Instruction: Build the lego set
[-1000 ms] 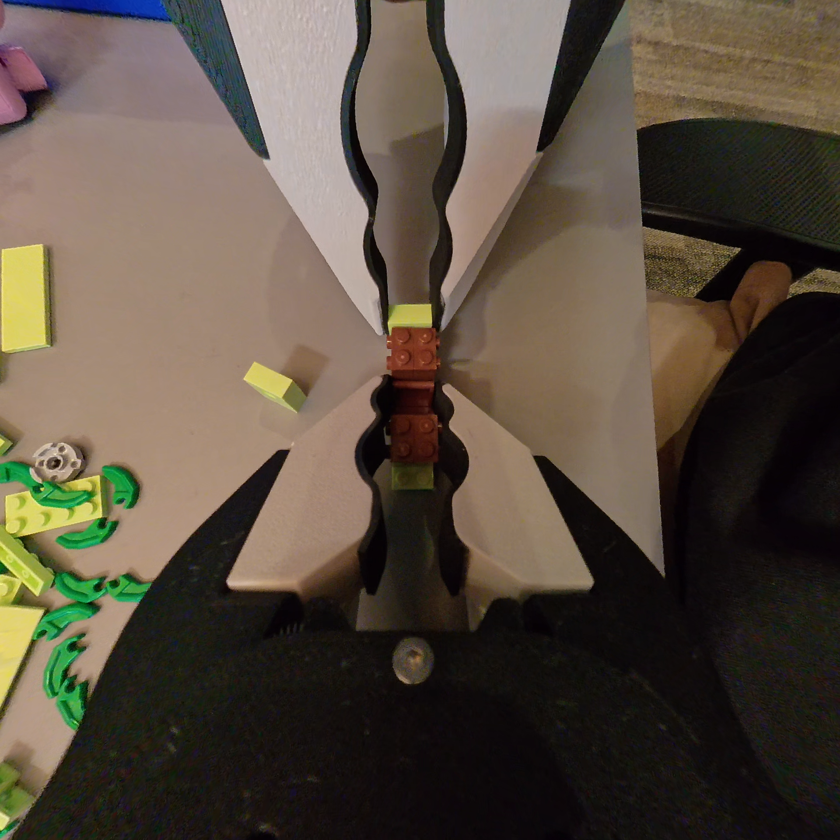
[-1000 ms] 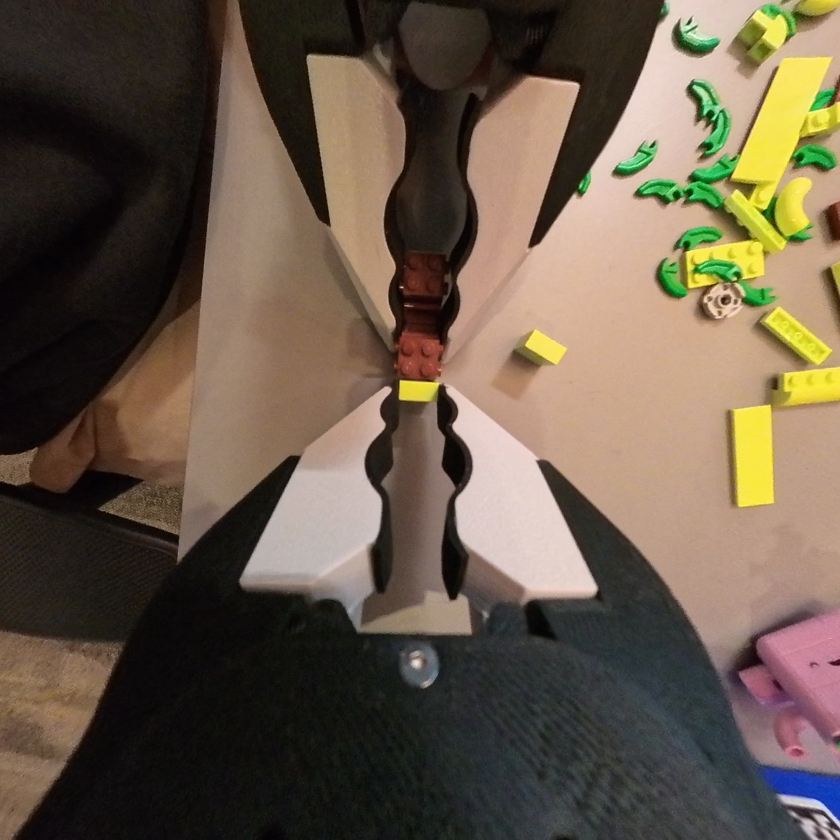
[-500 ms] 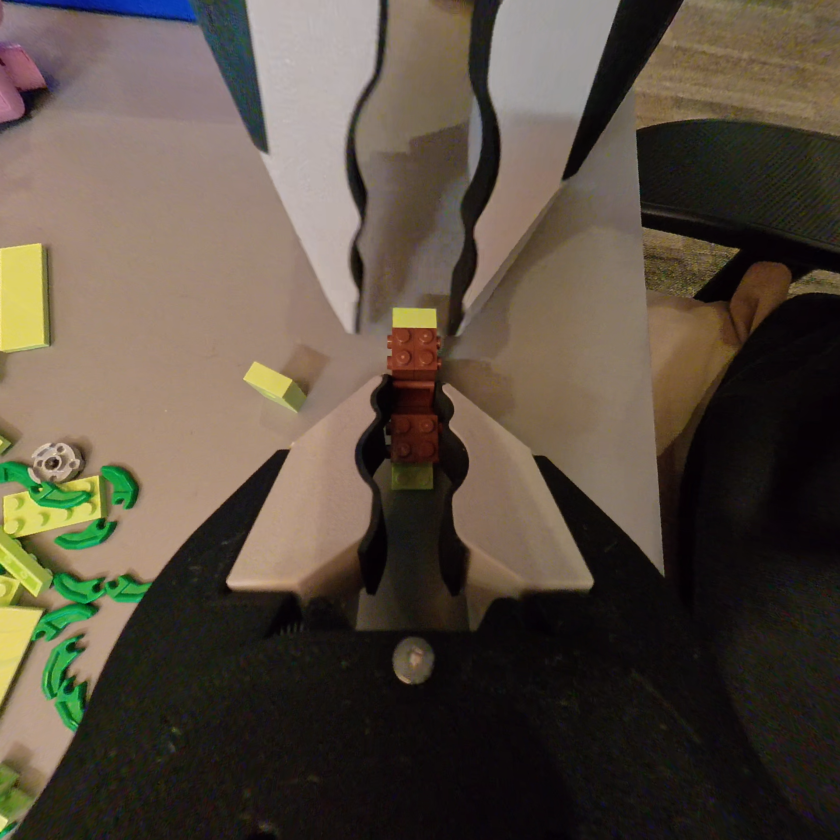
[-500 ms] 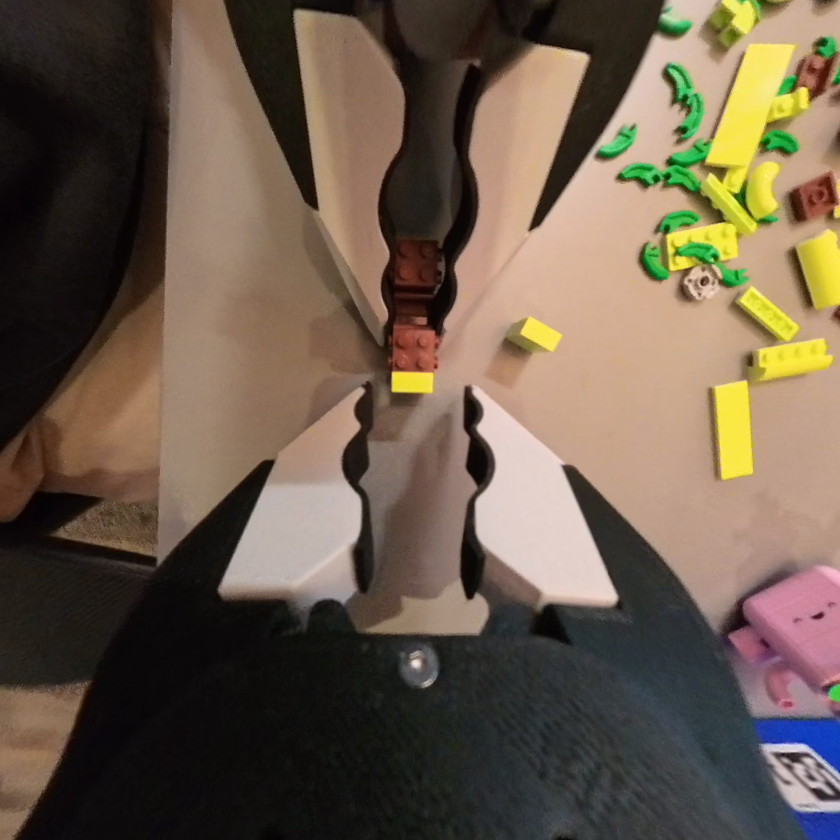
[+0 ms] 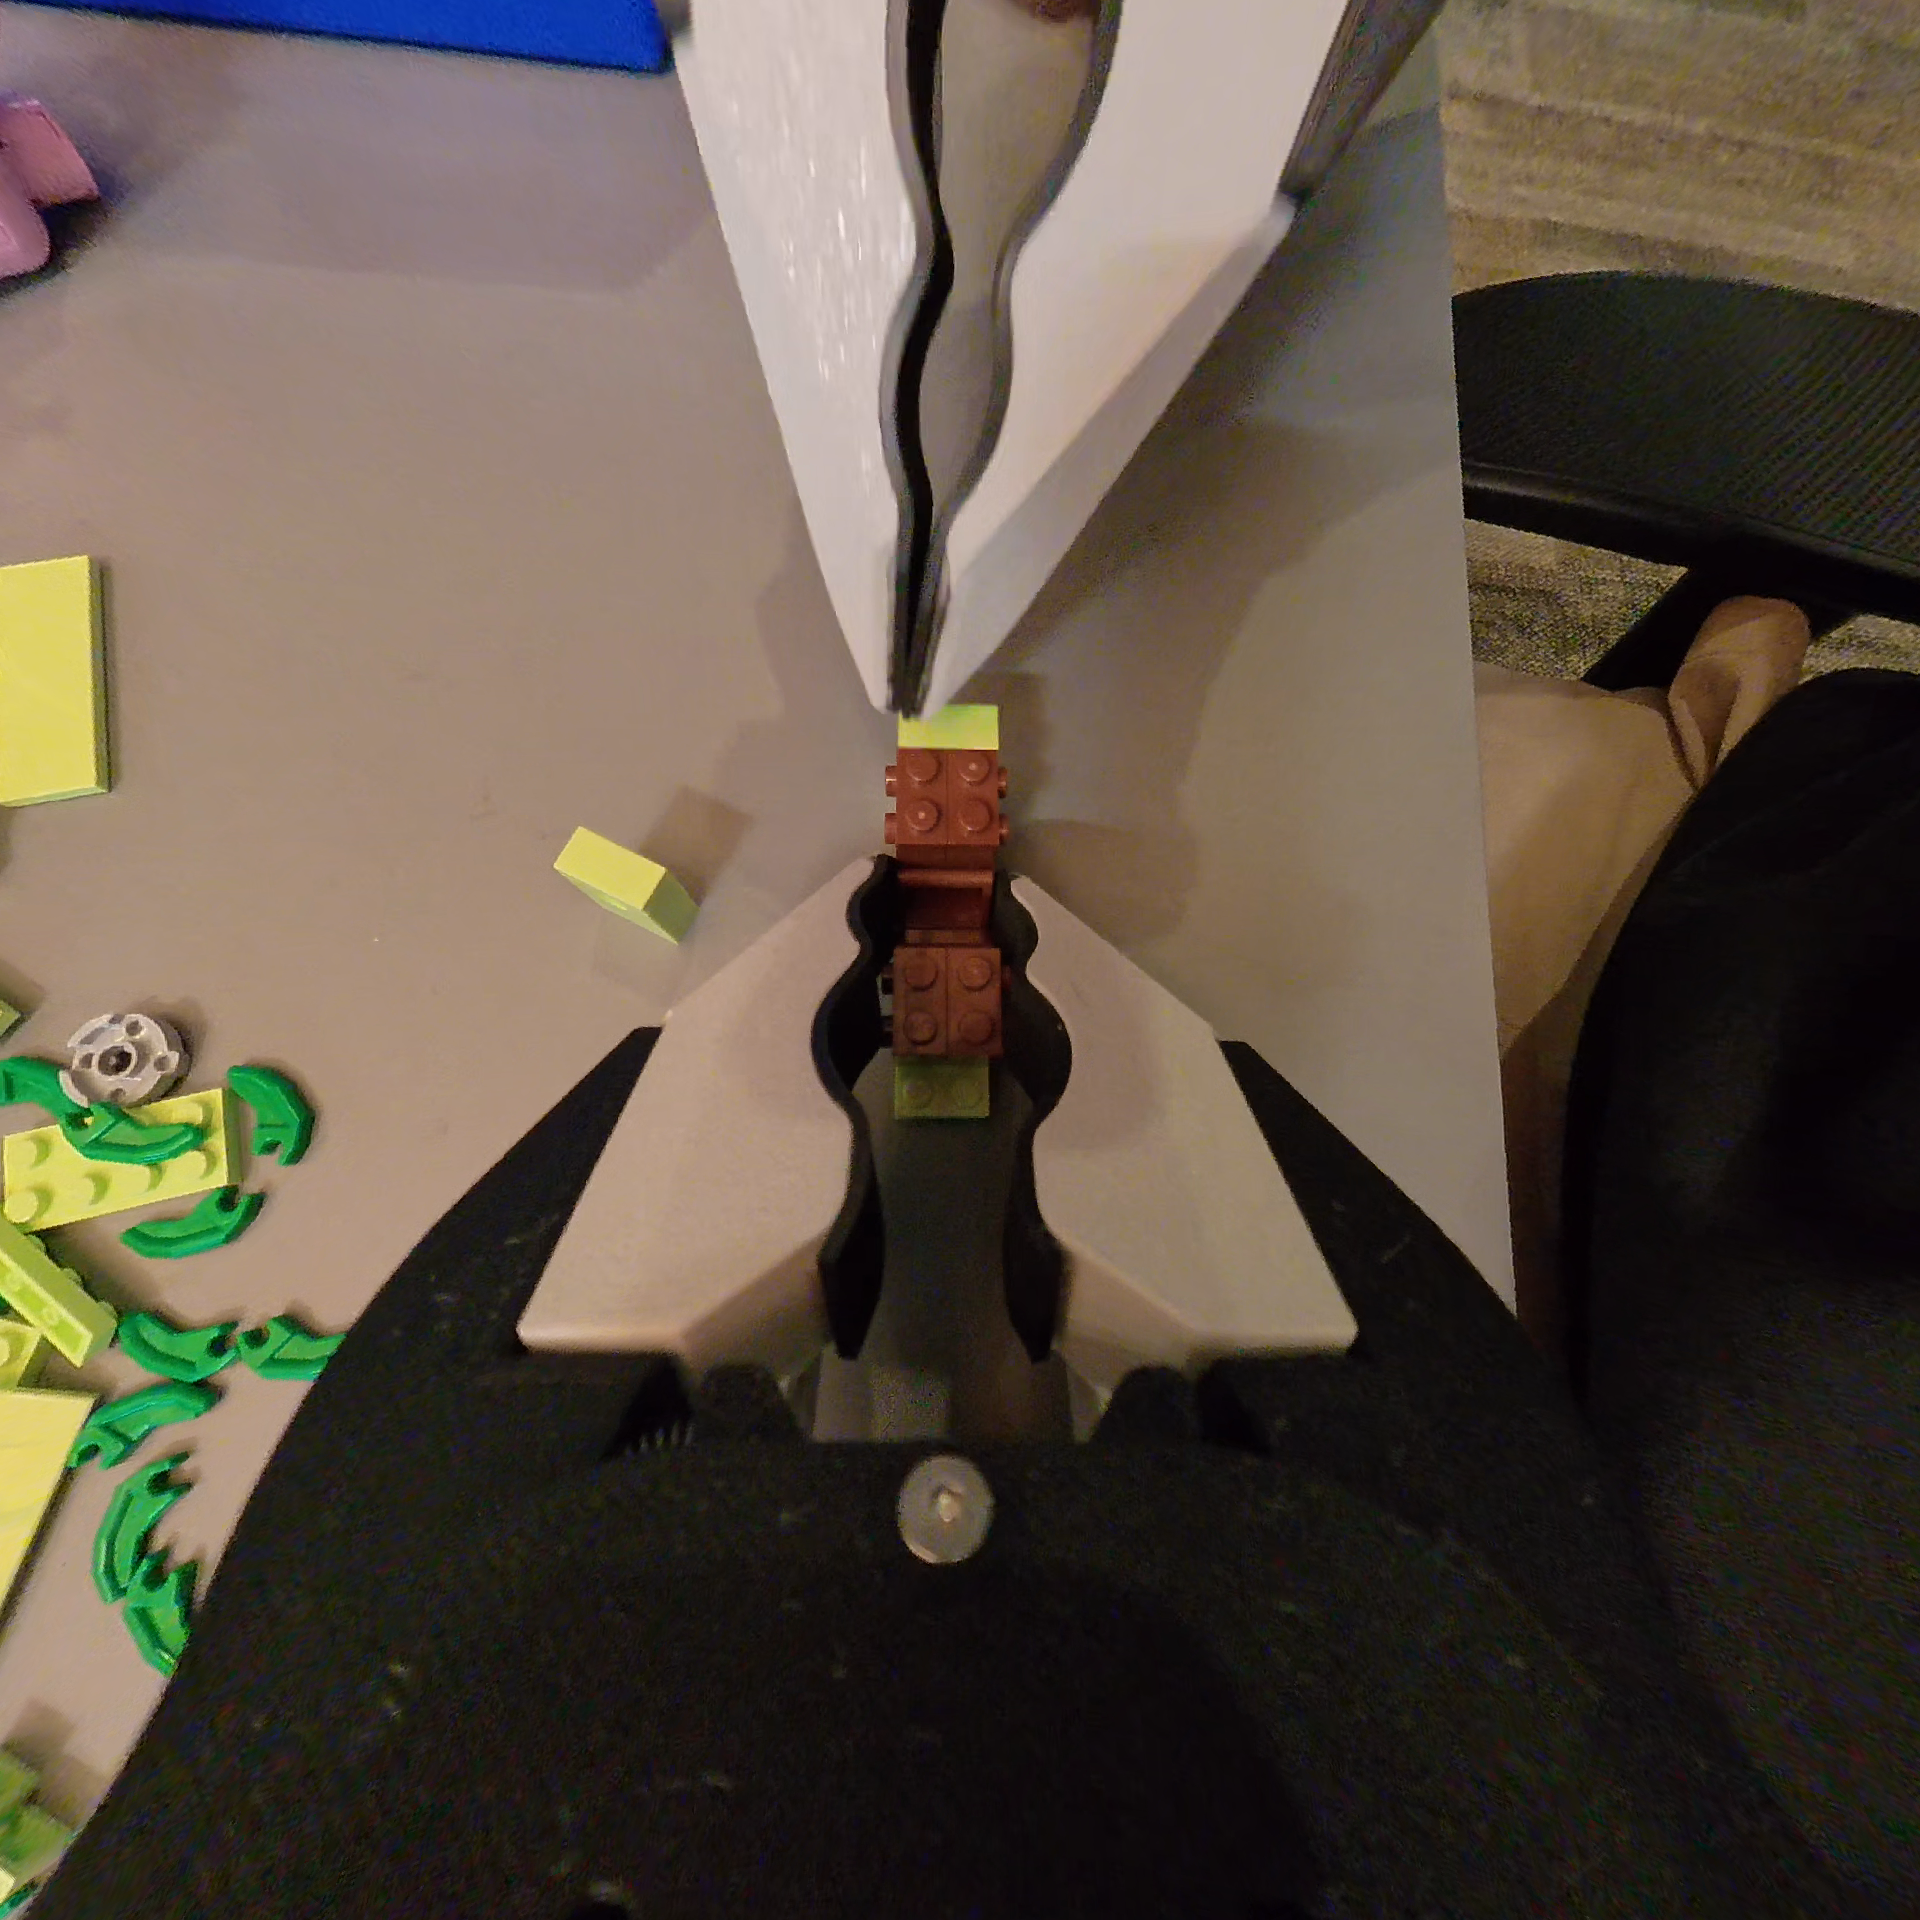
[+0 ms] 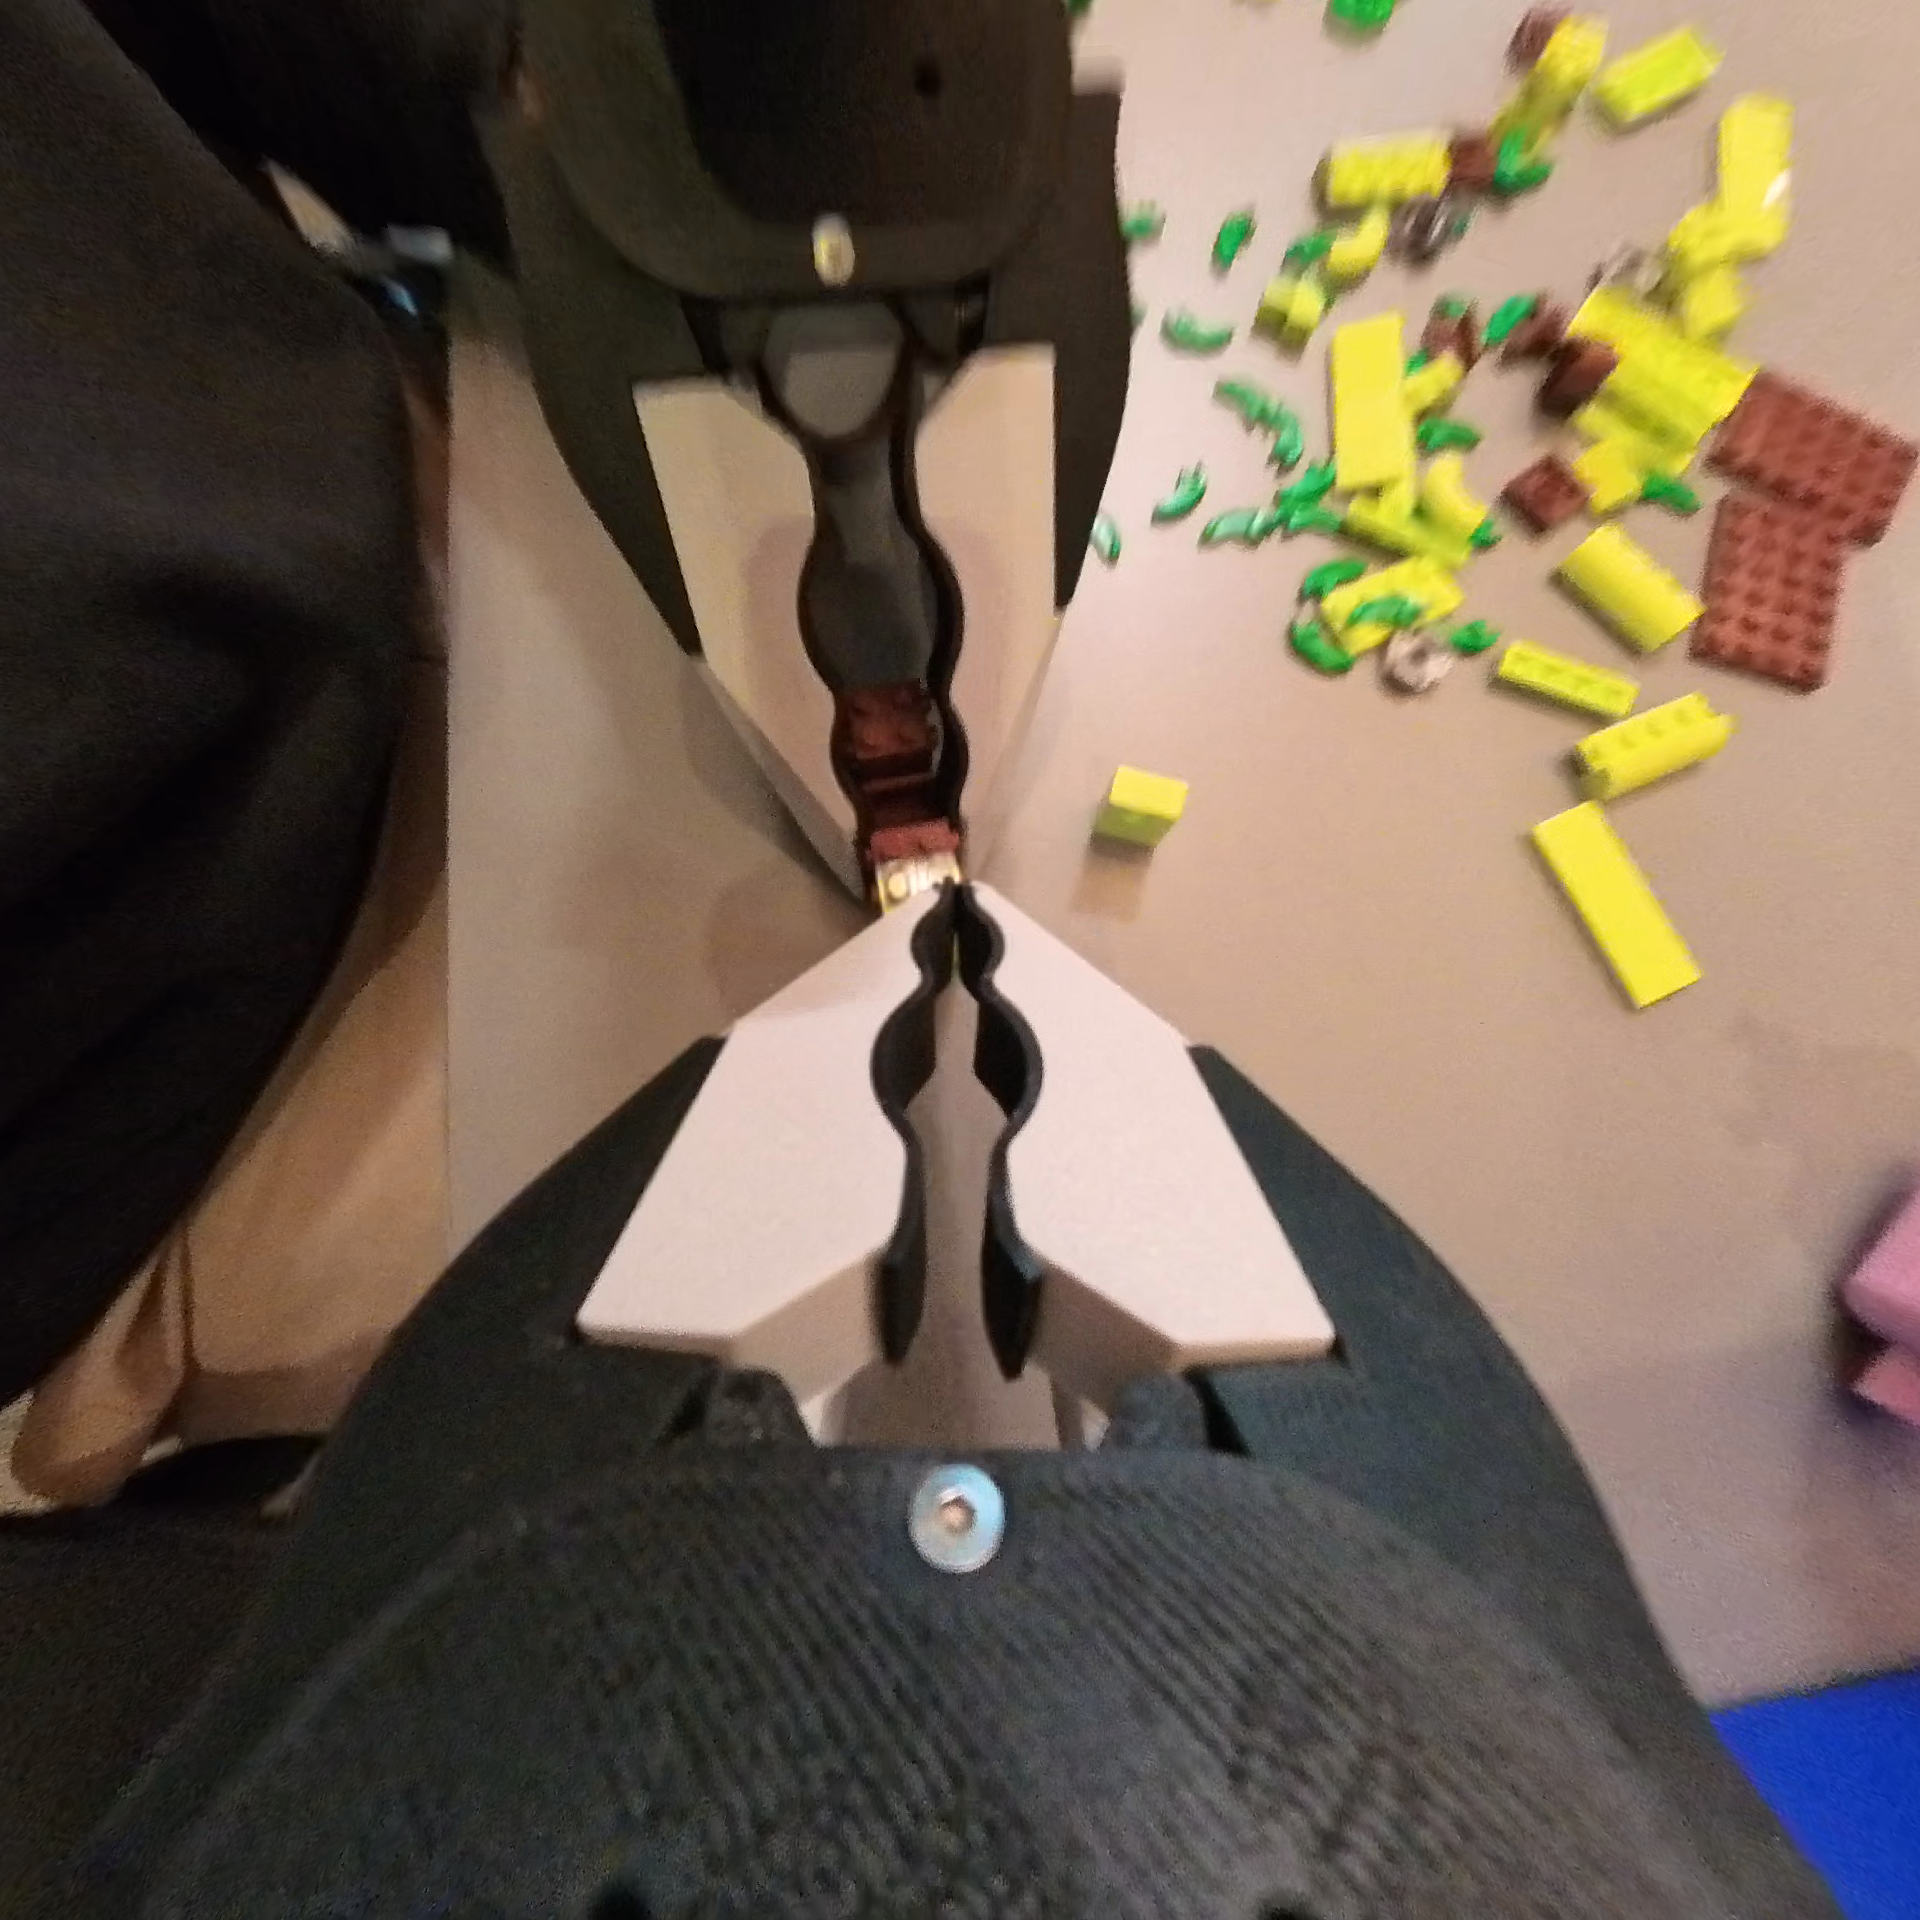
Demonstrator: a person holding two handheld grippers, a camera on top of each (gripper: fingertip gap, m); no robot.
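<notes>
My left gripper point(image 5: 943, 878) is shut on a small brown brick assembly point(image 5: 948, 810) and holds it above the grey table point(image 5: 416, 520). The assembly has a lime piece on its far end point(image 5: 948, 727) and another on its near end point(image 5: 940, 1091). My right gripper point(image 6: 954, 896) faces it from the opposite side. Its fingers are shut with nothing between them, and its tips touch the far lime piece point(image 6: 914, 878) near its left edge. In the right wrist view the brown assembly point(image 6: 894, 727) sits between the left gripper's fingers. That view is blurred.
A loose lime brick point(image 5: 623, 883) lies just left of the grippers. A pile of lime bricks and green curved pieces point(image 6: 1455, 488) and brown plates point(image 6: 1808, 457) lies farther off. A pink figure point(image 6: 1886, 1320), a blue sheet point(image 5: 416, 21), a black chair point(image 5: 1683, 416) and a person's lap border the table edge. The left gripper's tips are roughly 4 cm from the right gripper's. Left tips and right tips are each some 20 cm from the pink figure point(image 6: 1886, 1320).
My right gripper let go of the far lime piece, opened, drew back a little, then shut empty with its tips against that piece. My left gripper kept still.
</notes>
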